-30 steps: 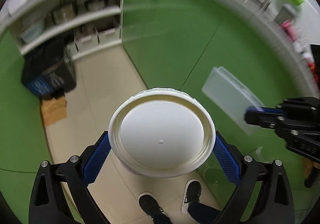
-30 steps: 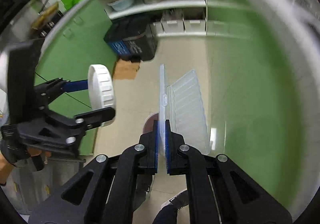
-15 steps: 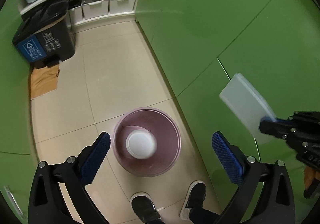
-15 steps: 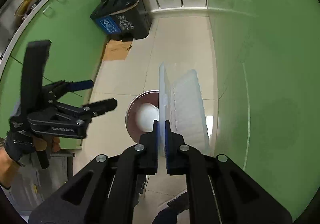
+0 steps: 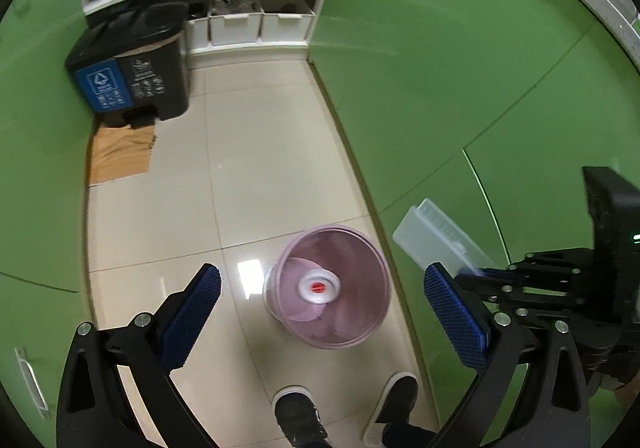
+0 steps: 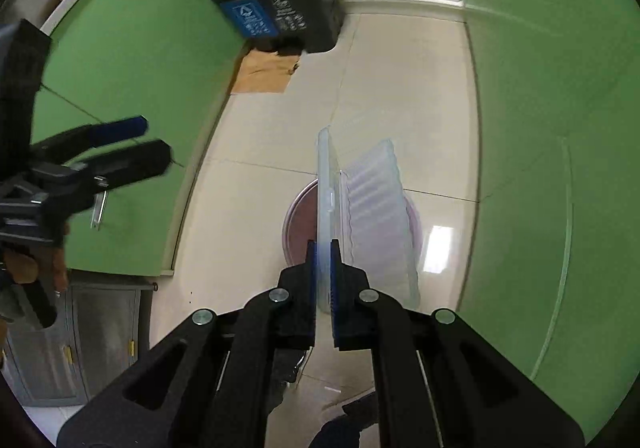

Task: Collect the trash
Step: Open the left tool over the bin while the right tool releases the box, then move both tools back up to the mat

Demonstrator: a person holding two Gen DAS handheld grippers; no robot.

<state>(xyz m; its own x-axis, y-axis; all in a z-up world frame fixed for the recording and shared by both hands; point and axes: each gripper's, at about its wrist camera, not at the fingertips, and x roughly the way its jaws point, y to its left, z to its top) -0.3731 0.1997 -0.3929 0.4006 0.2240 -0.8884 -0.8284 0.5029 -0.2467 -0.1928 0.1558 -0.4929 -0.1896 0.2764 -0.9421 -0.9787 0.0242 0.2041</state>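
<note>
The left gripper [image 5: 322,298] is now standing wide open and empty; the white tub it was gripping a second ago is lying inside the pink bin [image 5: 334,288] on the floor. The right gripper [image 6: 323,254] is still clamping one clear plastic box [image 6: 372,208], hanging above the bin. One bin, one tub, one box, two shoes [image 5: 298,418].
</note>
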